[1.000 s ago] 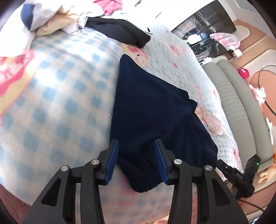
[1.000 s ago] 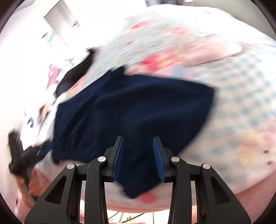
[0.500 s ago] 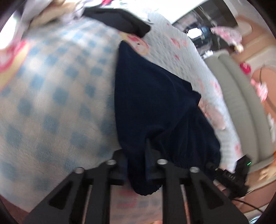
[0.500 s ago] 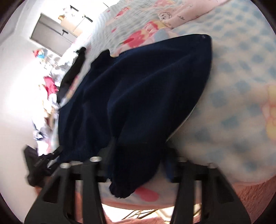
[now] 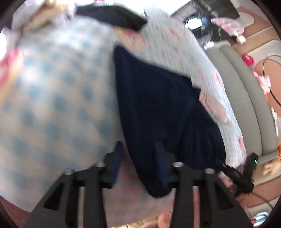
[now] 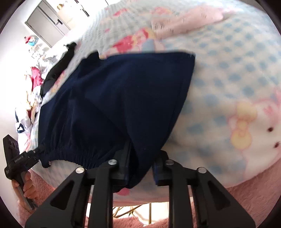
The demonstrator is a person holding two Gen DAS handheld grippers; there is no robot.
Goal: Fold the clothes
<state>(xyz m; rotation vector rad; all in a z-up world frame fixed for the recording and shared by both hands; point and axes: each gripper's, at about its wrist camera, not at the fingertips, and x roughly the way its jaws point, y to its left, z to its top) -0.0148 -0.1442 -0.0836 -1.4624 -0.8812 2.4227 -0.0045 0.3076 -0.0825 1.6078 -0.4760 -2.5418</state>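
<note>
I hold both grippers at the near hem of a navy garment (image 6: 123, 98) spread across the centre of a blue-checked blanket (image 6: 237, 73). My right gripper (image 6: 140, 163) has its fingers narrowed on the cloth's corner at lower centre; my left gripper (image 5: 138, 157) straddles the blurred hem, grip unclear. A black garment (image 5: 112, 14) lies upper centre, a grey sofa (image 5: 245, 98) at right.

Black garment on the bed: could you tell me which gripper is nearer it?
Left, probably: black garment lies straight ahead of the left gripper, but far off leftward from the right gripper.
</note>
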